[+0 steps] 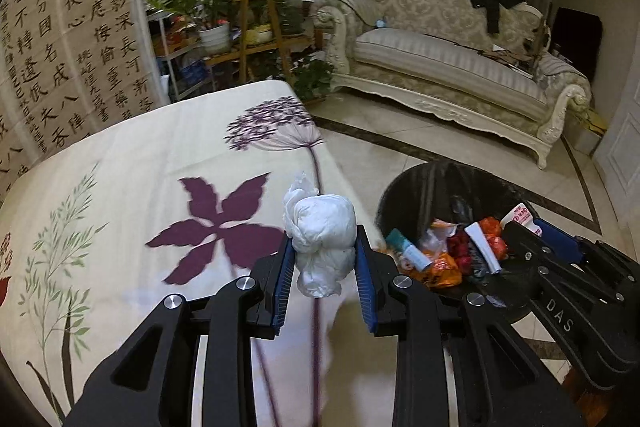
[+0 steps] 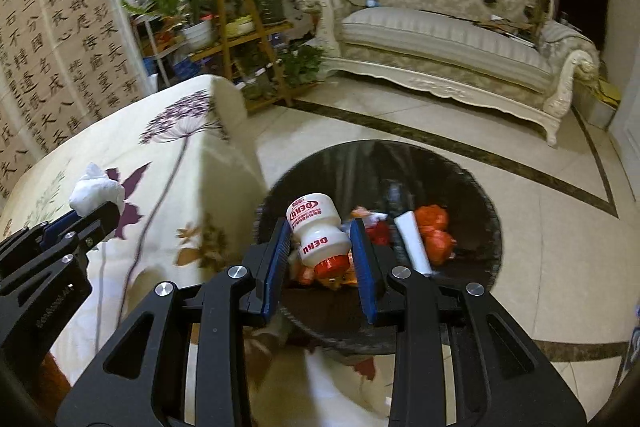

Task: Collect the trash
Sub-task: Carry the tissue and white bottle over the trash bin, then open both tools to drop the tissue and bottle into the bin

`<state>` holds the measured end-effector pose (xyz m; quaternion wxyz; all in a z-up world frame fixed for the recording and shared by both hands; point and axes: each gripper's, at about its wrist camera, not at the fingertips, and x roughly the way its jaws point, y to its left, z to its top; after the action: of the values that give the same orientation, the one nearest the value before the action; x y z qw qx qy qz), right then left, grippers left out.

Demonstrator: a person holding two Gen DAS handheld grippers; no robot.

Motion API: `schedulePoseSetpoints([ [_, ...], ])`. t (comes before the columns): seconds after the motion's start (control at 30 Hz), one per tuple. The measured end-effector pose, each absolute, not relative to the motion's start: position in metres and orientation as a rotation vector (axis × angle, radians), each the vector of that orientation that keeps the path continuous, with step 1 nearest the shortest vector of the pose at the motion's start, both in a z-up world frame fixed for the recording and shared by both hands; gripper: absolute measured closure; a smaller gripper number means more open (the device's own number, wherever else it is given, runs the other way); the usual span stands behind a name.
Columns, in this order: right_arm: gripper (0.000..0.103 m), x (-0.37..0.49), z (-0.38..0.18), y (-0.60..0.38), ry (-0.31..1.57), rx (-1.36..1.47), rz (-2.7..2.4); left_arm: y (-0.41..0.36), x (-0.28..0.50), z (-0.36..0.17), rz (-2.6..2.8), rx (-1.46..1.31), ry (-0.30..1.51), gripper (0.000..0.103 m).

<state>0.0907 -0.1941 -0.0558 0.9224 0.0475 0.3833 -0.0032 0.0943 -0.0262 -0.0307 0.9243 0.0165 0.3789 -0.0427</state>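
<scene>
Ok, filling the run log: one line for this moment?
left gripper: holds tissue wad over table | right gripper: holds bottle over bin

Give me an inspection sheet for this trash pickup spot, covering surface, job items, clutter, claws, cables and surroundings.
Surface: flowered cloth over the table; pale tiled floor beside it.
Job's things: tissue wad held above the cloth; white bottle held over the black bin.
Clutter: wrappers and a paper roll already in the bin.
Grippers: left claw shut on the tissue wad; right claw shut on the bottle.
Cables: nothing seen.
Surroundings: sofa, plant shelf, calligraphy screen.
</scene>
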Motion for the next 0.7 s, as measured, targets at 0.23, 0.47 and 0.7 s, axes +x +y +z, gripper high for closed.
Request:
schedulePoseSetpoints([
  [0.23,0.073,0.101,-0.059,-0.222,0.779,0.107,-0.078,-0.056,0.109,-0.035,-0.135,0.063,0.782,0.073],
  [0.47,0.072,0.115,-0.068,-0.240,0.789,0.126,-0.117,-0.086,0.125,-0.042,-0.162,0.097,0.782,0.073],
  [0.7,0.072,0.128,-0.076,-0.251,0.795,0.143,-0.137,-0.111,0.138,-0.052,-0.186,0.121,0.801,0.073],
])
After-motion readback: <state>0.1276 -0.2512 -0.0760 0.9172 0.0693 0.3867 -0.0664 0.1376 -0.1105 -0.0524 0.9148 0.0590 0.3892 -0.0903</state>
